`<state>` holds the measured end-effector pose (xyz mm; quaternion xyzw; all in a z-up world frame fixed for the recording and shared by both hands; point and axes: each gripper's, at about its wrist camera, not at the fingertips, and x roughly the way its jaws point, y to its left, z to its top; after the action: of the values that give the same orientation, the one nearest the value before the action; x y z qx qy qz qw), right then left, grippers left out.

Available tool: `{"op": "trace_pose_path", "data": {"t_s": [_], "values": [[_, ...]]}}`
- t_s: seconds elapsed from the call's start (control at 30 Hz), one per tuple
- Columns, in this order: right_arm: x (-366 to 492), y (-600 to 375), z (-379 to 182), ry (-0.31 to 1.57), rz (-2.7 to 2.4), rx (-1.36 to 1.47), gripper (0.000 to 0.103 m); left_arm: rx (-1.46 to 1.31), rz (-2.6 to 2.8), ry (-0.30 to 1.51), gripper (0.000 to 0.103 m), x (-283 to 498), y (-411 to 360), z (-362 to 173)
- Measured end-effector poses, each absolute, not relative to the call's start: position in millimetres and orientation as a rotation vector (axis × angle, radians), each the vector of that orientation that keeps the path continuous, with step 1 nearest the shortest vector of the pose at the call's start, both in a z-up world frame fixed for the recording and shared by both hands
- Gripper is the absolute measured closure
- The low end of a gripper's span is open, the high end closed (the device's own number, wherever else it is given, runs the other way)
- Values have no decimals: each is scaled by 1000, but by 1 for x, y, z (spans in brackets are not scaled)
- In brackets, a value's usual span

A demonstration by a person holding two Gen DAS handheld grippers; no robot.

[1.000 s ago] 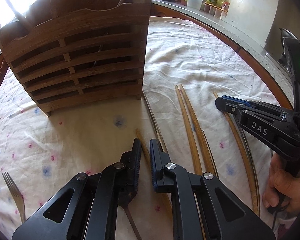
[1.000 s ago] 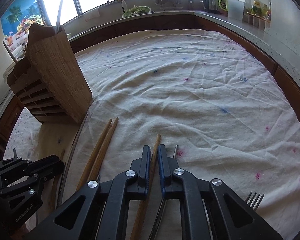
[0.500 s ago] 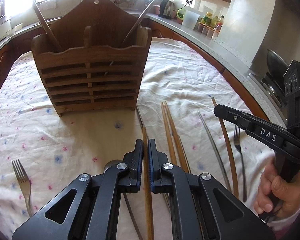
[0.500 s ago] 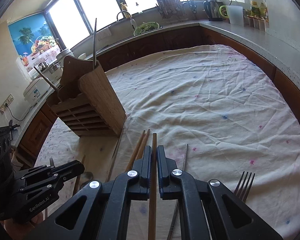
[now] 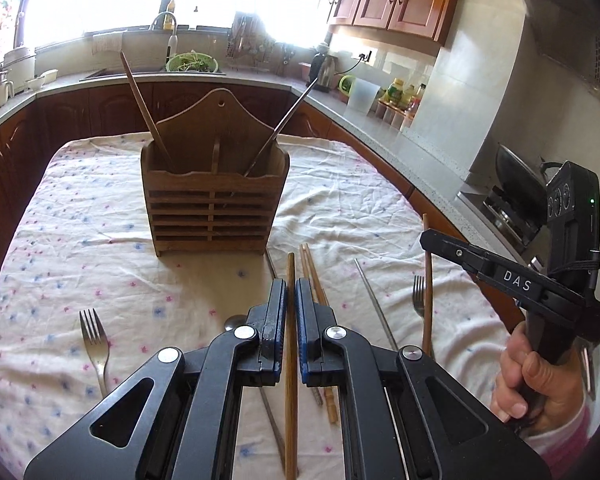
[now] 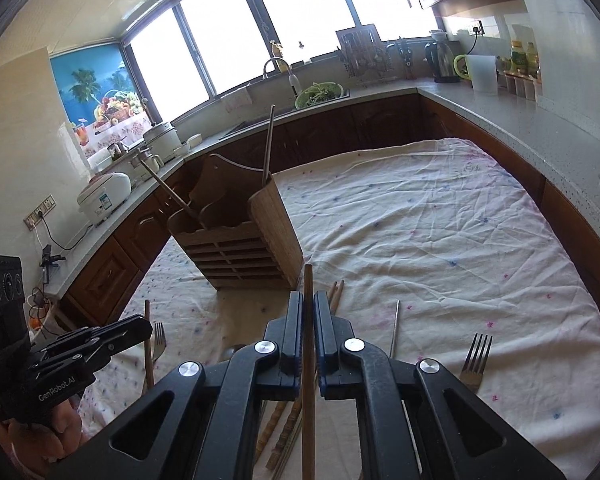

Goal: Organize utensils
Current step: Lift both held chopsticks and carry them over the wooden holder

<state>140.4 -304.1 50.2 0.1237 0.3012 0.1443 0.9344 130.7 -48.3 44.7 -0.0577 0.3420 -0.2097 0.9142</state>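
A wooden utensil holder [image 5: 213, 204] stands on the clothed table, with a wooden stick and a metal utensil leaning in it; it also shows in the right wrist view [image 6: 239, 240]. My left gripper [image 5: 290, 288] is shut on a wooden chopstick [image 5: 290, 344], held above the table in front of the holder. My right gripper [image 6: 308, 300] is shut on another wooden chopstick [image 6: 308, 360], lifted to the holder's right. In the left wrist view the right gripper [image 5: 432, 238] holds its chopstick [image 5: 427, 300] upright.
On the floral tablecloth [image 5: 79, 248] lie a pair of wooden chopsticks [image 5: 314, 276], a metal chopstick [image 5: 374, 300], a fork [image 5: 95, 340] at left, a fork [image 5: 419, 300] at right, and a spoon [image 5: 231, 322]. Another fork [image 6: 474, 356] lies right of my right gripper. Kitchen counters surround the table.
Both grippers have risen well above the table, each lifting its wooden chopstick off the cloth. The holder now looks farther away and lower in both views.
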Motion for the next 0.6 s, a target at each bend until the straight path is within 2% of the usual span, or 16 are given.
{"op": "trace_pose_path", "data": {"t_s": [0.33,0.6], "values": [[95,-305,96,472,308,250,98,-178,-429,583,99,93,-16,80],[87,-306,111,426,316,253,98,-193,-423,520,99,83,-5,98]]}}
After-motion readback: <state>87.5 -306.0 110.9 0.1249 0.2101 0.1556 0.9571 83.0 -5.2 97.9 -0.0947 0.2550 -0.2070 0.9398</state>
